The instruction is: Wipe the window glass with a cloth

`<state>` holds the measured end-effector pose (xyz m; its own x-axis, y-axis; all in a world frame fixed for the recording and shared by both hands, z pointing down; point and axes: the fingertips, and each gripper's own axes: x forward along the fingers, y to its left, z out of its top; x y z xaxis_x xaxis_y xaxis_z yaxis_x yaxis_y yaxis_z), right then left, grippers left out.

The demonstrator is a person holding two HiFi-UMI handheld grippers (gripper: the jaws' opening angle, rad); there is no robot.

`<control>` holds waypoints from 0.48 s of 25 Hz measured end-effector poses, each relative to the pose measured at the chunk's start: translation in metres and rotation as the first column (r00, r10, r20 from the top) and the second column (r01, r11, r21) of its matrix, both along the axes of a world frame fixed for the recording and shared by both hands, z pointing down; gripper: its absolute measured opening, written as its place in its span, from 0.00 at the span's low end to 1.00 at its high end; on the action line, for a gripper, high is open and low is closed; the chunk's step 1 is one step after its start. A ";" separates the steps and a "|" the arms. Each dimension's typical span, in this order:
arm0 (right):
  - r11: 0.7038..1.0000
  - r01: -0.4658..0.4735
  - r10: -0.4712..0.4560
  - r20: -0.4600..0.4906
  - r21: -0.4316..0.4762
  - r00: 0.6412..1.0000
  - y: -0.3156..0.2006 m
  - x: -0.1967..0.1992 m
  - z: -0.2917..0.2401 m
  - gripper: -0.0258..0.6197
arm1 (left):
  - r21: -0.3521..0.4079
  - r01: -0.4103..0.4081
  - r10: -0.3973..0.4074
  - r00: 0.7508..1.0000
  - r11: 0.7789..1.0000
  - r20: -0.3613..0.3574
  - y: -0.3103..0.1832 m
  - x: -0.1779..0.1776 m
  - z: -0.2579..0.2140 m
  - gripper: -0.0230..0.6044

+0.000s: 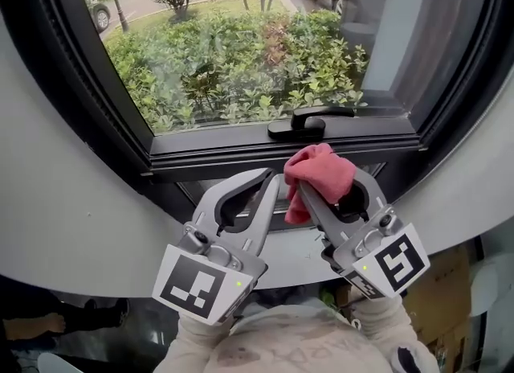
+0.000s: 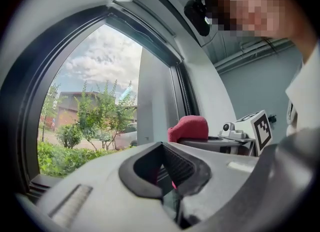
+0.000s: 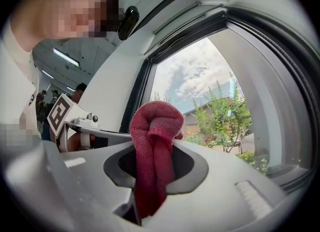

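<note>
A red cloth (image 1: 317, 172) bunches out past the tips of my right gripper (image 1: 299, 188), which is shut on it, just below the window's lower sash. In the right gripper view the red cloth (image 3: 152, 148) runs down between the closed jaws of my right gripper (image 3: 162, 126). My left gripper (image 1: 273, 178) is beside it on the left, shut with nothing held; in its own view my left gripper (image 2: 162, 146) has its jaws together. The window glass (image 1: 241, 50) shows shrubs outside. The red cloth (image 2: 189, 128) also appears in the left gripper view.
A black window handle (image 1: 301, 122) lies on the dark sash frame (image 1: 281, 150) just above the cloth. A curved white wall (image 1: 72, 202) surrounds the window. Cardboard boxes (image 1: 446, 299) stand at the lower right, and a person's shoes (image 1: 32, 323) at the lower left.
</note>
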<state>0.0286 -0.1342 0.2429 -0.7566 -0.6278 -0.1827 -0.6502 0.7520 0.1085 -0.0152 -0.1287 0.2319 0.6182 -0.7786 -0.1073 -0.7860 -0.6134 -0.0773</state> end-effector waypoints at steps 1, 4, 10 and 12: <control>1.000 0.004 -0.004 -0.006 0.004 1.000 0.001 -0.003 0.000 0.22 | 0.001 0.001 -0.001 1.000 1.000 -0.003 0.000 -0.002 0.001 0.04; 1.000 0.012 -0.012 -0.014 0.013 1.000 0.002 -0.007 0.000 0.22 | 0.002 0.004 -0.004 1.000 1.000 -0.010 0.001 -0.005 0.000 0.04; 1.000 0.017 -0.017 -0.009 0.017 1.000 0.002 -0.007 -0.002 0.22 | 0.004 0.007 -0.007 1.000 1.000 -0.008 0.002 -0.005 -0.001 0.04; 1.000 0.020 -0.020 -0.006 0.015 1.000 0.003 -0.007 -0.002 0.22 | 0.005 0.005 -0.005 1.000 1.000 -0.010 0.001 -0.004 -0.001 0.04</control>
